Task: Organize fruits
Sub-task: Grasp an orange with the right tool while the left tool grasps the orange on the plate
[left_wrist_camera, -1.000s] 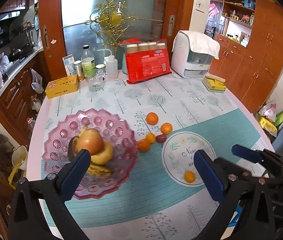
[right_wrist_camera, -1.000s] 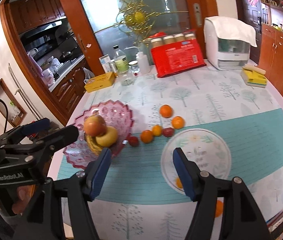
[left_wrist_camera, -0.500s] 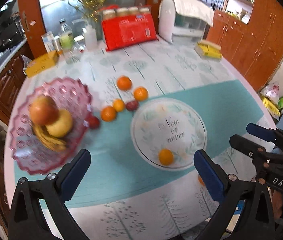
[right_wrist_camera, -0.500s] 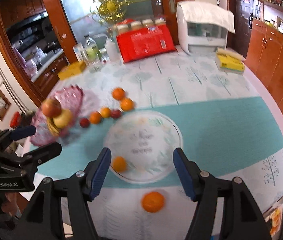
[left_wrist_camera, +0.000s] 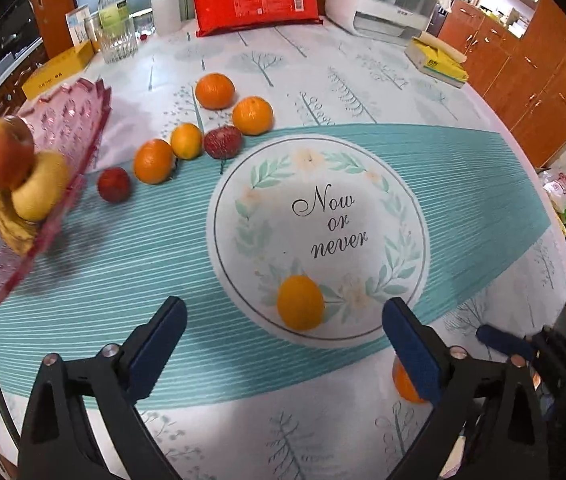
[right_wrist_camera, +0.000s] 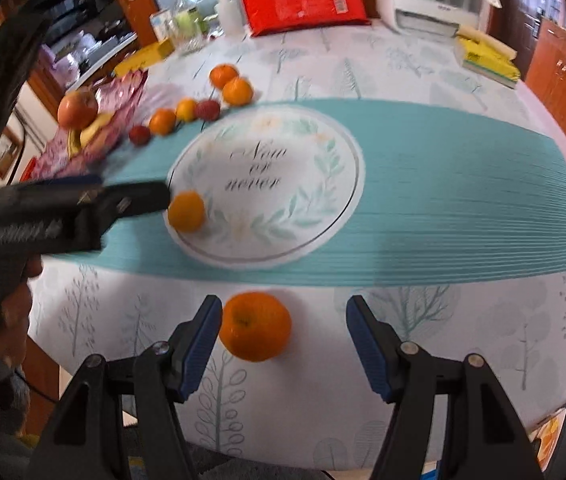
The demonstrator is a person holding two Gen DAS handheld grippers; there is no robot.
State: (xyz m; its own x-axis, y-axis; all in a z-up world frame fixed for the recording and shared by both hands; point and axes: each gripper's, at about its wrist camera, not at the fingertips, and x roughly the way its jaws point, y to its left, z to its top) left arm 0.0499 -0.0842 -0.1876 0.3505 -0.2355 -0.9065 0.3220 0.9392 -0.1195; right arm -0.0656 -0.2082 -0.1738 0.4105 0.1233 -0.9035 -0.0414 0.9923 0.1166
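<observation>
Tablecloth (left_wrist_camera: 363,92): white, grey-green tree print, teal striped band. Round mat (left_wrist_camera: 319,236): white, leaf wreath, black script. Fruit bowl (left_wrist_camera: 71,120): pink, flower-patterned. Oranges (right_wrist_camera: 255,326): orange. Apple (left_wrist_camera: 3,154): red. Gripper pads (right_wrist_camera: 201,344): blue.

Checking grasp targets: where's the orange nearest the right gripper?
In the right wrist view the orange sits on the tablecloth between the open right gripper fingers, nearer the left finger, just short of the round "Now or never" print.
</observation>
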